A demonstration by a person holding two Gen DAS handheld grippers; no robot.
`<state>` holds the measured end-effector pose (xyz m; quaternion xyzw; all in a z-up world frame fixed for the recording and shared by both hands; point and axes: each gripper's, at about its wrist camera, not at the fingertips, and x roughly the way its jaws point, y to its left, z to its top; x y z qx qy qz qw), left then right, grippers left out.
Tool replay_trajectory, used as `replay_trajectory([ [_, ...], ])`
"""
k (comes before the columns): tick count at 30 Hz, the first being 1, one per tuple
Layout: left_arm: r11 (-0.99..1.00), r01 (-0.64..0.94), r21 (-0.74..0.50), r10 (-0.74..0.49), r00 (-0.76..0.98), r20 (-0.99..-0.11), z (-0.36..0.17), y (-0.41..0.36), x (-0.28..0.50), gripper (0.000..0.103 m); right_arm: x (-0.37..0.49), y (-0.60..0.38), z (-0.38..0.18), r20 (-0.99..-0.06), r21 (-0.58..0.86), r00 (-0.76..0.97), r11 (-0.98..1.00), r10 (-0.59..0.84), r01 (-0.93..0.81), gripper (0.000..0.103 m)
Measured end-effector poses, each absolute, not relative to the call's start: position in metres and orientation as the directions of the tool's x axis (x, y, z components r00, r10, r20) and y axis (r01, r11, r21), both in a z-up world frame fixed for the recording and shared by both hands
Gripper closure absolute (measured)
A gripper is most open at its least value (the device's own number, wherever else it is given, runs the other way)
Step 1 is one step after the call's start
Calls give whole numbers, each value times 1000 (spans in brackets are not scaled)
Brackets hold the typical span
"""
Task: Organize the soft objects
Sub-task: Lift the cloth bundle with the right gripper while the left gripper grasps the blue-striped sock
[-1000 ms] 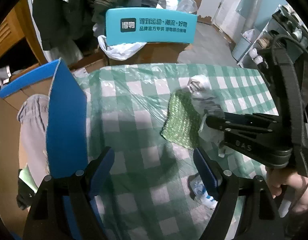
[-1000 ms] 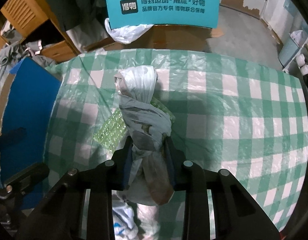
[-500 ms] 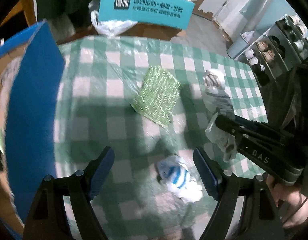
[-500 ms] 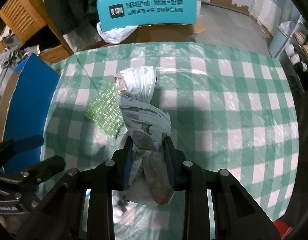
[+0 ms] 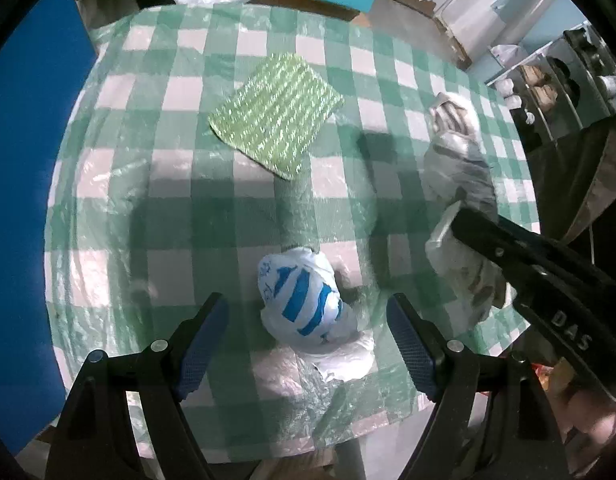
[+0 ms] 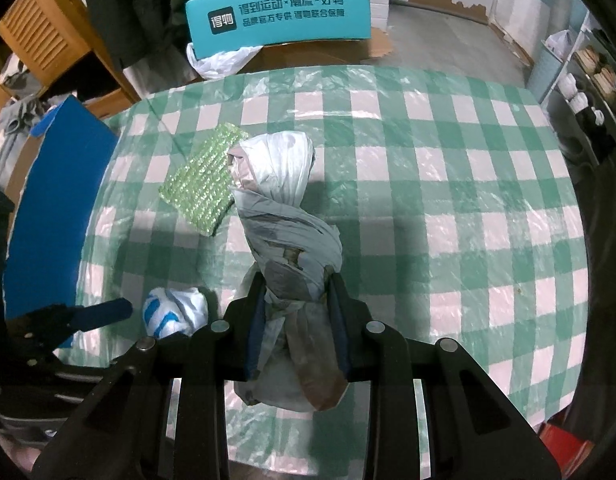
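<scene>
Right gripper [image 6: 295, 320] clenched on the twisted grey bag [image 6: 285, 216]; left gripper [image 5: 308, 336] gaping over the near blue-striped bag [image 5: 299, 300]; looks squishy and light, I'd pinch mid-bulge.

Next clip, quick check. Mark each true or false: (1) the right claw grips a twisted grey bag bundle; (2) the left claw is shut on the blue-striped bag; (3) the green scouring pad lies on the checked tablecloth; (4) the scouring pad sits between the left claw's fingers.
1. True: the right claw is shut on the twisted grey bag bundle.
2. False: the left claw is open around the blue-striped bag.
3. True: the green scouring pad lies flat on the checked tablecloth.
4. False: it lies beyond them.
</scene>
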<state>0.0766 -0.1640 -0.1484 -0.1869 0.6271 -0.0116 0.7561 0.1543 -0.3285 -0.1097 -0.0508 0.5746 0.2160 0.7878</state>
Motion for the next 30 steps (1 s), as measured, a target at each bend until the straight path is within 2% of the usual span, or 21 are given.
replay_trajectory([
  [16, 947, -193, -256, -228, 156, -961, -175, -177, 77, 21, 148, -334, -110, -925, 172, 247, 897, 289, -406, 75],
  [18, 955, -169, -243, -217, 161, -963, -174, -183, 79, 31, 148, -334, -110, -925, 173, 245, 897, 290, -407, 75],
  [20, 959, -149, -241, -217, 162, -963, -174, -184, 80, 47, 147, -334, -110, -925, 174, 243, 896, 291, -409, 75],
  [23, 961, -124, -246, -224, 170, -960, -172, -187, 80, 53, 147, -333, -110, -926, 175, 240, 895, 292, -411, 75],
  [30, 973, -65, -221, -201, 221, -954, -153, -199, 82, 55, 147, -332, -106, -925, 174, 243, 893, 293, -415, 75],
])
